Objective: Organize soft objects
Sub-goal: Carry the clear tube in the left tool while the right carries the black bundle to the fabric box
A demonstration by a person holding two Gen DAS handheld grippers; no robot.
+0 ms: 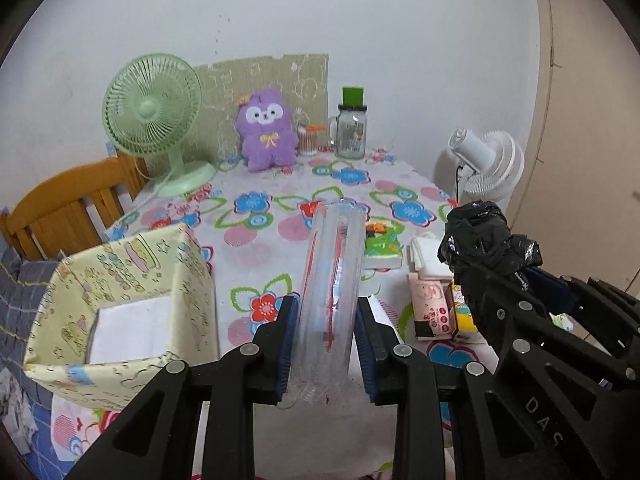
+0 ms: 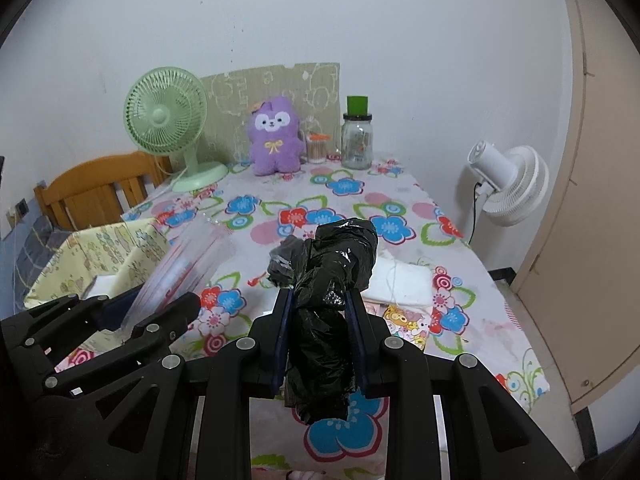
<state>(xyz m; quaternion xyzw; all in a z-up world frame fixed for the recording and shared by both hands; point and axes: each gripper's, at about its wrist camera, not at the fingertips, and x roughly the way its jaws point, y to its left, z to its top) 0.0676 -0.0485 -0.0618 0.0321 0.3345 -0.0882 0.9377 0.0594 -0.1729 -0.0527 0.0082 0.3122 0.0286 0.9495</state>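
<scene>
My left gripper (image 1: 326, 312) is shut on a roll of clear plastic bags with red print (image 1: 334, 280), held above the flowered tablecloth (image 1: 256, 240). My right gripper (image 2: 320, 300) is shut on a crumpled roll of black plastic bags (image 2: 332, 280); that black roll (image 1: 480, 236) also shows at the right of the left wrist view. The clear roll (image 2: 180, 272) appears at the left of the right wrist view. A yellow fabric bin (image 1: 120, 300) with a white bottom stands open to the left of both grippers. A purple plush toy (image 1: 266, 132) sits at the table's far end.
Tissue packs (image 1: 432, 308), a green packet (image 1: 382, 246) and folded white cloth (image 2: 400, 280) lie on the right side. A green desk fan (image 1: 154, 116), a glass jar (image 1: 352, 128), a cotton swab holder (image 1: 308, 140) and cardboard stand at the back. A white fan (image 2: 508, 184) and wooden chair (image 1: 68, 208) flank the table.
</scene>
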